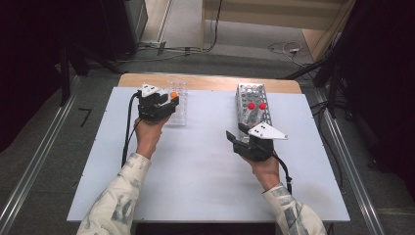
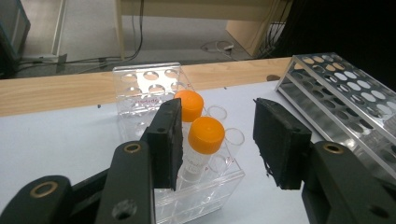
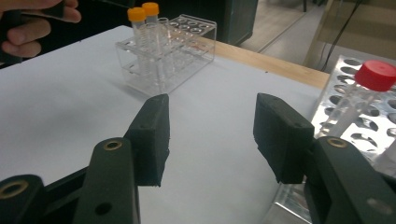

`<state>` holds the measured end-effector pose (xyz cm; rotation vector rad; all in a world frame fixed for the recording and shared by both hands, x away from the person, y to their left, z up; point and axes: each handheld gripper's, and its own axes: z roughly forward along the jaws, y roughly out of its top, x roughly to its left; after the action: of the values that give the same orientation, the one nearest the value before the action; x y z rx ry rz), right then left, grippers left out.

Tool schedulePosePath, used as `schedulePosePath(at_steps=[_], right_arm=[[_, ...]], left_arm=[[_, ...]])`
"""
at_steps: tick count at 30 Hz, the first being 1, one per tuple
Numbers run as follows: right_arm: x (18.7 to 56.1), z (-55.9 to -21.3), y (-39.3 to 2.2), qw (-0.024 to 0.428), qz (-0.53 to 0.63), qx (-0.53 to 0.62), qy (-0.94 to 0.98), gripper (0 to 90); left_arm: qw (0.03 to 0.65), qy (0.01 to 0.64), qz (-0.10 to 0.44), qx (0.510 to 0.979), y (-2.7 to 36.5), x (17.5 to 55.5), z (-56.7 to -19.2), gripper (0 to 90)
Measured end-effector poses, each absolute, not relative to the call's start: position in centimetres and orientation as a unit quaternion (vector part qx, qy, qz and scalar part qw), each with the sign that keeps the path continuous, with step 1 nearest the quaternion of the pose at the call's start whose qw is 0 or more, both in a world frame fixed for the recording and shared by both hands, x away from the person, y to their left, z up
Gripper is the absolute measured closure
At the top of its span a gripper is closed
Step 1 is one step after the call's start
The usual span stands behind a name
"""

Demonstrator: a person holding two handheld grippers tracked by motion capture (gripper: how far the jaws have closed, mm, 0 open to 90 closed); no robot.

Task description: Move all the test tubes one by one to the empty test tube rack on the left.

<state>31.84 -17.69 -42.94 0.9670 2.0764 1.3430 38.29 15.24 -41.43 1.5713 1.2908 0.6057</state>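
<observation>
My left gripper (image 2: 217, 140) has its jaws apart, one on each side of the near orange-capped tube (image 2: 201, 148), not squeezing it. The tube stands straight up, cap on top, in the clear rack (image 2: 154, 91). A second orange-capped tube (image 2: 189, 105) stands upright just behind it. My right gripper (image 3: 212, 135) has its jaws apart over the tabletop (image 3: 70, 102), well apart from the clear rack.

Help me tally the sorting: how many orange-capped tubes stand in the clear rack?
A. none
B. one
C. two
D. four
C: two orange-capped tubes stand side by side in the clear rack, as the left gripper view shows; the right gripper view shows the same pair.
</observation>
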Motion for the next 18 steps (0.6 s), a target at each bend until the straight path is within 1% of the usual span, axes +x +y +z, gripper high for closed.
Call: schedulePosePath(at_steps=[2, 4, 10, 14, 16, 18], right_arm=[[32.1, -42.8, -18.2, 0.242, 0.493, 0.360, 0.754, 44.4], [32.3, -42.7, -18.9, 0.245, 0.493, 0.371, 0.747, 44.5], [32.9, -42.5, -20.6, 0.271, 0.482, 0.387, 0.738, 44.5], [33.5, -42.6, -21.5, 0.285, 0.474, 0.401, 0.730, 44.5], [33.9, -42.9, -21.9, 0.303, 0.459, 0.407, 0.729, 44.6], [34.4, -43.1, -22.3, 0.304, 0.453, 0.418, 0.726, 44.8]], left_arm=[[0.490, 0.530, 0.244, 0.648, 15.2, 38.1, -41.4, 51.2], [0.495, 0.530, 0.243, 0.644, 15.2, 37.7, -41.4, 47.6], [0.495, 0.526, 0.248, 0.646, 14.6, 36.6, -41.2, 33.4], [0.500, 0.523, 0.250, 0.643, 14.3, 35.9, -41.1, 30.5], [0.508, 0.522, 0.246, 0.640, 14.3, 35.5, -41.0, 30.2], [0.510, 0.519, 0.245, 0.641, 14.2, 35.3, -41.1, 30.2]])
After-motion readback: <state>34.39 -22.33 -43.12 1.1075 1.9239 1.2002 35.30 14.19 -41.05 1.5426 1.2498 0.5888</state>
